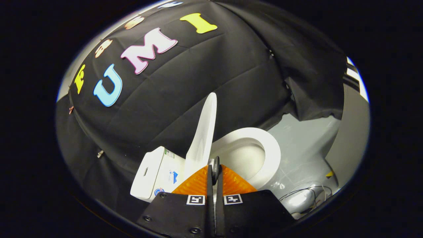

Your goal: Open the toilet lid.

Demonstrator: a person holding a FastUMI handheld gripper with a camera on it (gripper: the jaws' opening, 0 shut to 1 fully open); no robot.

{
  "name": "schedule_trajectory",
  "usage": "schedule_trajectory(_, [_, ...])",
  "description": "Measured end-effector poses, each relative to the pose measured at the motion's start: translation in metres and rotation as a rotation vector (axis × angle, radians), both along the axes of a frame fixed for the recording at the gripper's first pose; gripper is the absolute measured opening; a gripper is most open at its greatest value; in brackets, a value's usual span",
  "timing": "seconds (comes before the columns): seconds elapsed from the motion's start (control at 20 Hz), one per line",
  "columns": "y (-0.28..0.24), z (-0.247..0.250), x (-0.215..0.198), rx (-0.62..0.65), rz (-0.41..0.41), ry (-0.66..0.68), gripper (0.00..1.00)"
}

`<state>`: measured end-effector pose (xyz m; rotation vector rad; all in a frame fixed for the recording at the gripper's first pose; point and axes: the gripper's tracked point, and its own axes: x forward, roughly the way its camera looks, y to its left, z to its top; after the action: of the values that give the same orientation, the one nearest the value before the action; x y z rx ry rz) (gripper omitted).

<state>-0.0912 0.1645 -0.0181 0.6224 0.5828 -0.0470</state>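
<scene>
Black cloth (205, 86) hangs as the booth's wall behind everything, draped in folds, with a pale grey floor (307, 142) showing under its hem to the right. Against that cloth stands a white toilet (185, 168), seen tilted in the fisheye view. Its toilet lid (205, 132) is raised, standing nearly upright on edge and rising from the hinge toward the cloth, with the white tank (152, 172) just beside it on the left. To the right of the lid the seat ring (264, 155) lies down over the open bowl (246, 158), whose inside is plain to see. Thin dark cables (307, 193) trail across the floor near the toilet's glossy base. Low in the view sits the tool (214, 172), its two fingers brought together with only a thin slit between them, gripping nothing visible. The fingertips sit just in front of the foot of the lid, near the hinge; whether they touch it cannot be told. Each finger carries a small square marker (195, 199) on its housing.
</scene>
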Motion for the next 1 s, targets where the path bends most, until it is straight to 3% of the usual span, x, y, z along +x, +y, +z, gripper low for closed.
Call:
schedule_trajectory(0.3, [0.022, 0.023, 0.001, -0.153, -0.007, -0.007, 0.07])
schedule_trajectory(1.0, [0.097, 0.077, 0.008, -0.235, 0.036, -0.045, 0.06])
